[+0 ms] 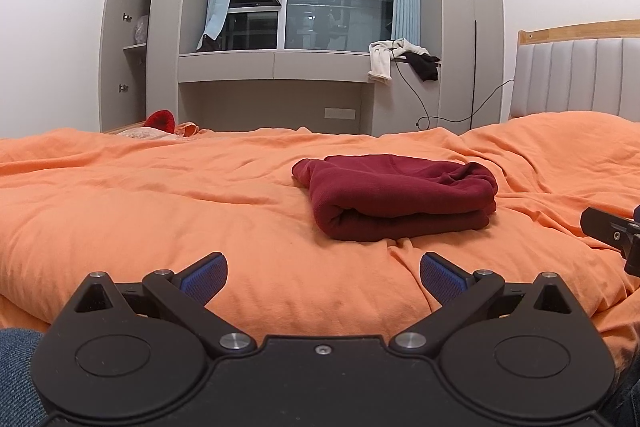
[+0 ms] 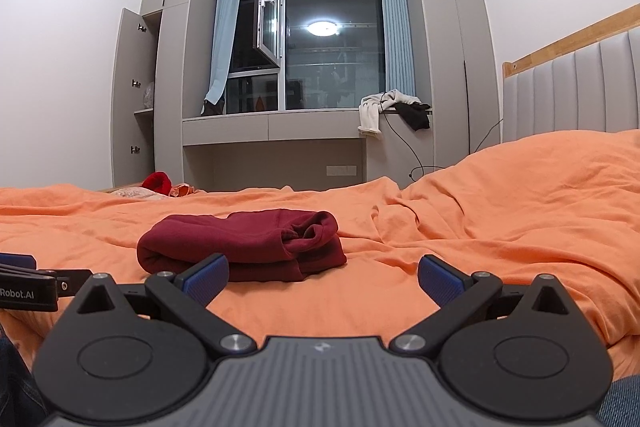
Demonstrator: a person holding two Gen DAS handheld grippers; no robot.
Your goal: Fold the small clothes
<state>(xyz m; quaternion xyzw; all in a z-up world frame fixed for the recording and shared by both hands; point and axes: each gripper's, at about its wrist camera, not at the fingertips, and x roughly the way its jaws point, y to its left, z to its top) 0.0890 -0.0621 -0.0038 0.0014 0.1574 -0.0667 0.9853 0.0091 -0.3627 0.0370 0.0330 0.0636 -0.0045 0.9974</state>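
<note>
The maroon sweater [image 1: 396,197] is laid folded on the orange duvet [image 1: 160,211]; both claws, left claw [image 1: 323,277] and right claw [image 2: 323,277], are held apart and empty, probably because folding is judged done.

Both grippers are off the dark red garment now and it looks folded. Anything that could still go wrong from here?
1. The folded dark red knit garment lies on a soft, wrinkled orange duvet; pressing nearby could tip the stack.
2. Its right end is bunched and loose, so it may spring open.
3. The open left gripper and open right gripper sit close and low; either could snag an edge when moving.
</note>
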